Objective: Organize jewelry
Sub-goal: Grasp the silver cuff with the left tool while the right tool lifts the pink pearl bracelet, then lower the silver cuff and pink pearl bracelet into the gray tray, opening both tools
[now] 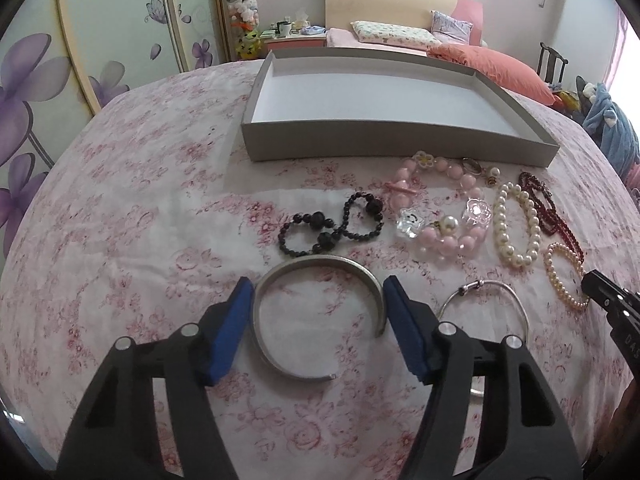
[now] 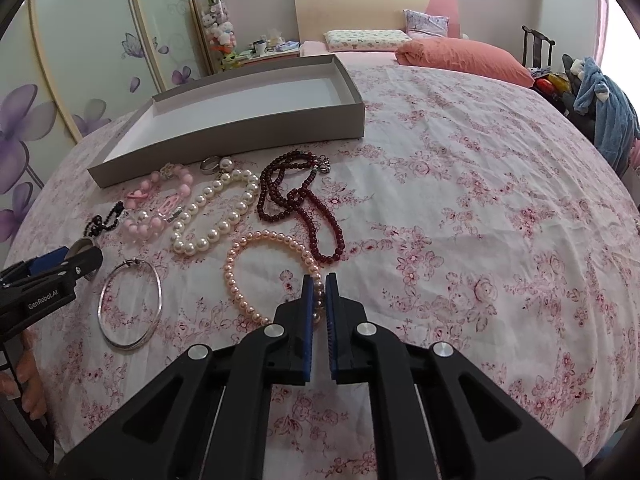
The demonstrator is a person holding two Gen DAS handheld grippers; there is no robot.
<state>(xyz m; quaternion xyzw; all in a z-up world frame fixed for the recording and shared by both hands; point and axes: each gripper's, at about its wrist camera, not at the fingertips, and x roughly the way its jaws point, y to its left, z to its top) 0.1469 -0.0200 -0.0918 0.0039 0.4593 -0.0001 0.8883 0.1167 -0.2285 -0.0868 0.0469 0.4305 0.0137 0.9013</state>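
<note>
My left gripper [image 1: 319, 286] is open, its blue pads on either side of a flat silver cuff bangle [image 1: 280, 280] lying on the flowered bedspread. My right gripper [image 2: 319, 280] is shut on the near side of a pink pearl bracelet [image 2: 240, 248], which rests on the bed. A grey shallow box [image 1: 400, 138] lies empty beyond the jewelry and also shows in the right wrist view [image 2: 224, 140]. In a row lie a black bead bracelet [image 1: 332, 224], a pink bead chain [image 1: 440, 208], a white pearl bracelet [image 2: 216, 208], a dark red bead necklace [image 2: 296, 196] and a thin silver hoop bangle [image 2: 130, 304].
All of it lies on a bed covered with a pink flowered sheet [image 2: 480, 220]. Pillows and an orange quilt [image 2: 460, 58] lie at the head. A chair with blue clothes [image 2: 604, 112] stands at the right. Wardrobe doors [image 2: 80, 60] stand at the left.
</note>
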